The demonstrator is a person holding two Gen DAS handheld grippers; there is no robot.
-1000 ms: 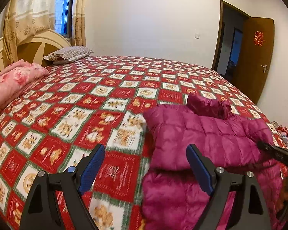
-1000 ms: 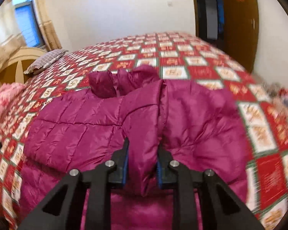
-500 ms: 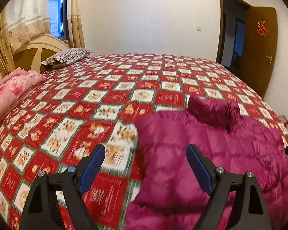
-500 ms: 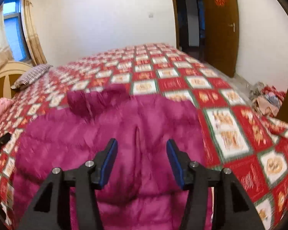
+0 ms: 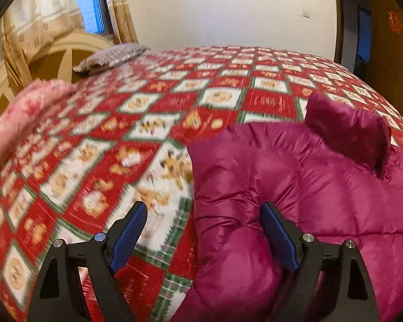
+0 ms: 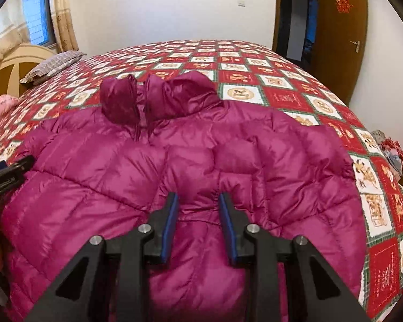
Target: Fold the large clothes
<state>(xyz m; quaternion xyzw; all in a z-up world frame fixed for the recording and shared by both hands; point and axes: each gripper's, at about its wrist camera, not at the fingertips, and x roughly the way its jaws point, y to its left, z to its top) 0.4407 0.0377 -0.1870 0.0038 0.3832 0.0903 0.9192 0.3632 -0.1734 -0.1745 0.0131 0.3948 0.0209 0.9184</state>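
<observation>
A magenta puffer jacket (image 6: 107, 166) lies front-up on the bed, collar (image 6: 161, 96) toward the far side, its sleeves folded in over the body. My right gripper (image 6: 198, 206) hovers low over the jacket's middle. Its jaws are closing with a ridge of the quilted fabric between them, and the pads do not visibly press on it. My left gripper (image 5: 204, 214) stands wide open astride the jacket (image 5: 322, 182) at its left edge, one finger over the bedspread (image 5: 147, 123), the other on the fabric. The left gripper (image 6: 10, 171) also shows at the left rim of the right wrist view.
The red, white and green patterned bedspread (image 6: 255, 67) covers a large bed. A striped pillow (image 5: 110, 56) and a folded pink quilt (image 5: 27, 107) lie by the wooden headboard (image 5: 61, 56). A brown door (image 6: 341, 35) stands open at far right, with a pile of clothes (image 6: 392, 150) on the floor.
My right gripper let go of the sleeve fold, opened, then narrowed again; the sleeve now lies flat on the jacket. My left gripper came down and in to the jacket's left edge.
</observation>
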